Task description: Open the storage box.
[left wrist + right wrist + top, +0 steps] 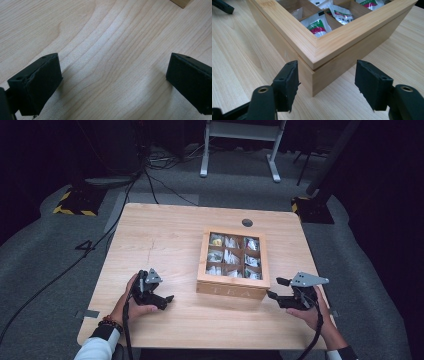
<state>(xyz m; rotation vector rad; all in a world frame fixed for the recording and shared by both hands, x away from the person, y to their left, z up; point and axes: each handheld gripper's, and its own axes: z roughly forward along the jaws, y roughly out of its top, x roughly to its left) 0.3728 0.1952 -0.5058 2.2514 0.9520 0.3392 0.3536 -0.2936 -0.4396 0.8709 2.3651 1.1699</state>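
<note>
Right gripper [327, 85], jaws spread and empty astride the near corner of the glass-lidded bamboo tea box [233, 262] at table centre, four o'clock side: closing there could skid the box rather than lift its lid.

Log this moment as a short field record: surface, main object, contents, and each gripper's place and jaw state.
surface: light wooden table
main object: wooden tea box, window lid closed, right of the table's middle
contents: sachets in a three-by-three grid of compartments
left gripper: on the table left of the box, jaws open, nothing between them
right gripper: at the box's near right corner, jaws open, one on each side of the corner, pads not touching it
behind table: desk frame and cables on grey carpet
</note>
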